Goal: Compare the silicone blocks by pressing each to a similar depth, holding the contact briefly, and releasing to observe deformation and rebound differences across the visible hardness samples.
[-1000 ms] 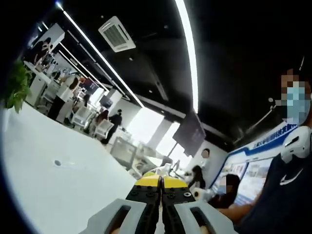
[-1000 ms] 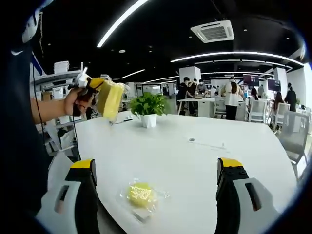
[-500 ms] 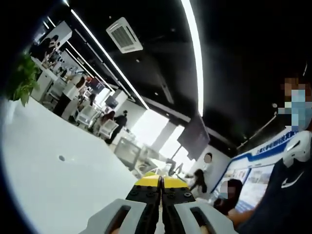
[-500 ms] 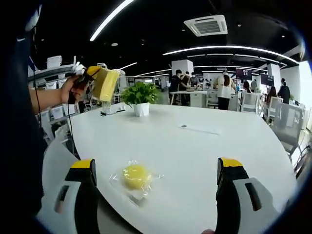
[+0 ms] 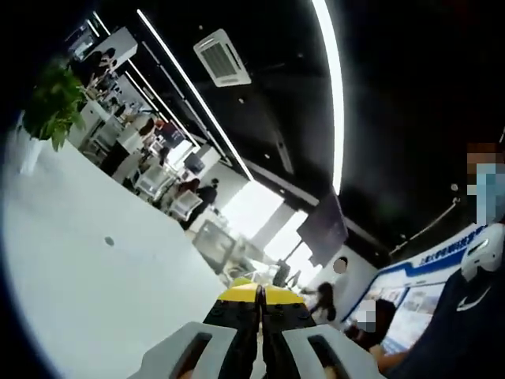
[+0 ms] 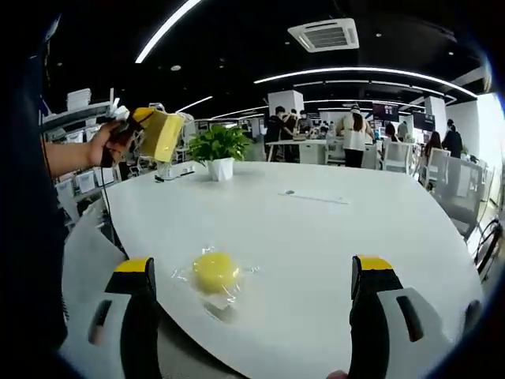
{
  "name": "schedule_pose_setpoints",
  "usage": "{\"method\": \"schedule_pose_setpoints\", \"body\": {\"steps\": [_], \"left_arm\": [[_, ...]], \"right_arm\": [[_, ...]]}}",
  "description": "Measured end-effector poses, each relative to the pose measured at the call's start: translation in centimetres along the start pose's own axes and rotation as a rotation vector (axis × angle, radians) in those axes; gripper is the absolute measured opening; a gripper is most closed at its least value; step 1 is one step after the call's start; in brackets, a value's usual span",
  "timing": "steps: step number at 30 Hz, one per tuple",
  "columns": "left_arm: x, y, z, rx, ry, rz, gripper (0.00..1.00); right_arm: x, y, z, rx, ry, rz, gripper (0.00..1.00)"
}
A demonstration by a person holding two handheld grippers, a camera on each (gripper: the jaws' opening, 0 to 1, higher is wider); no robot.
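Observation:
A round yellow silicone block (image 6: 215, 272) in a clear plastic bag lies on the white table (image 6: 316, 237), near its front edge. My right gripper (image 6: 252, 268) hovers just above and behind it with its jaws wide open; the block sits between them, nearer the left fingertip (image 6: 134, 267). My left gripper (image 5: 259, 294) is shut, its yellow tips pressed together with nothing between them. In the right gripper view, a hand holds the left gripper (image 6: 160, 134) raised in the air at the far left, well away from the block.
A potted green plant (image 6: 217, 150) stands at the table's far side, and is also in the left gripper view as the plant (image 5: 51, 103). A small dark spot (image 5: 109, 241) marks the tabletop. Desks, chairs and several people fill the room behind. A masked person (image 5: 473, 308) sits at the right.
Both views have shifted a little with the hands. The left gripper stays raised and shut, the right stays wide open. The bagged block has not moved on the table.

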State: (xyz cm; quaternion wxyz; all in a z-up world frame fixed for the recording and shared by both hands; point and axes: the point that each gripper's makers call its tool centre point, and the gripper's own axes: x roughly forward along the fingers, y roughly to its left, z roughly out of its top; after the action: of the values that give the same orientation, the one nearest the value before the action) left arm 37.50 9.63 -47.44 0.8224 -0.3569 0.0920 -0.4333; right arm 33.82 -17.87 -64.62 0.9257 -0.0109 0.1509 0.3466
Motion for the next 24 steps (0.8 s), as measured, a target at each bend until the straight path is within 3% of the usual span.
{"method": "schedule_pose_setpoints", "body": {"steps": [24], "left_arm": [[-1.6,6.0,-5.6,-0.164,0.041,0.121,0.0]], "right_arm": [[0.7,-0.1,-0.2,0.003,-0.008,-0.011,0.97]]}}
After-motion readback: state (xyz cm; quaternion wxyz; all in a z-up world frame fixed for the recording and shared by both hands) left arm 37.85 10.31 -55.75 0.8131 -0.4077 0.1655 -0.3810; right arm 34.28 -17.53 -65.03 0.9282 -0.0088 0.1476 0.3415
